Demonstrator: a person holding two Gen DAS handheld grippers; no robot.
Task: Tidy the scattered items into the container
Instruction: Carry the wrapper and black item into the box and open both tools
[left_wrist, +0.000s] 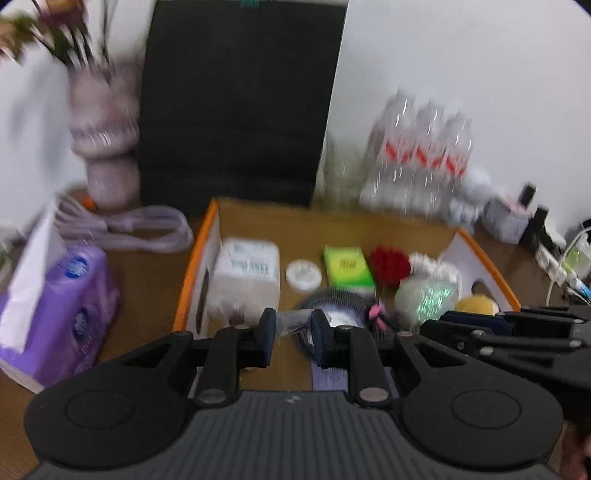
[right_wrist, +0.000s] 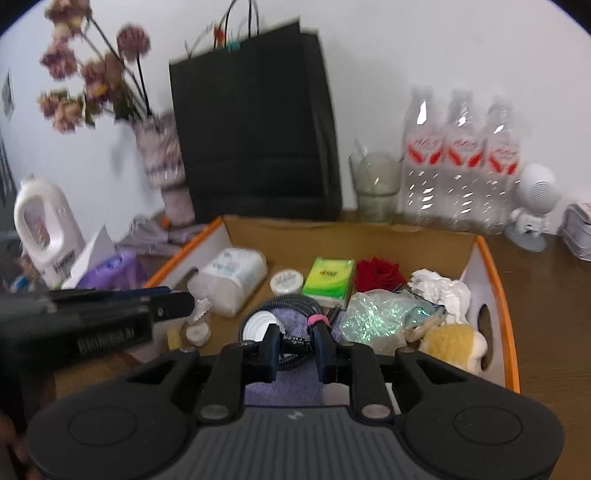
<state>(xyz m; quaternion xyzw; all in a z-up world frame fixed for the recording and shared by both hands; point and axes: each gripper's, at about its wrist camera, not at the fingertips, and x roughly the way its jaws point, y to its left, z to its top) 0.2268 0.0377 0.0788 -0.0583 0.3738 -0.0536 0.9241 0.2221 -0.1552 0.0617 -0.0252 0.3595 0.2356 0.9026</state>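
The left gripper (left_wrist: 293, 328) hangs over the near edge of the box (right_wrist: 511, 354), its fingers narrow, with a small clear packet (left_wrist: 291, 320) between them; whether the pads press on it is lost in the blur. Just right of it, the right gripper (right_wrist: 295, 341) holds its fingers narrow on a braided black cable (right_wrist: 295, 341) whose coil lies in the box on a purple cloth (right_wrist: 284, 387). Beside the coil to the right sit a shiny green bag (right_wrist: 380, 314), a yellow sponge (right_wrist: 448, 341) and crumpled white paper (right_wrist: 441, 286). Farther in, from left to right, lie a white pack (right_wrist: 231, 278), a round white lid (right_wrist: 285, 280), a green tissue pack (right_wrist: 328, 278) and a red flower (right_wrist: 378, 273). Outside the box, on the left of the table (right_wrist: 546, 332), stands a purple tissue box (left_wrist: 66, 314). Along the far wall stand a vase (right_wrist: 164, 166), a black bag (right_wrist: 255, 125), a glass (right_wrist: 376, 184) and a pack of bottles (right_wrist: 460, 162).
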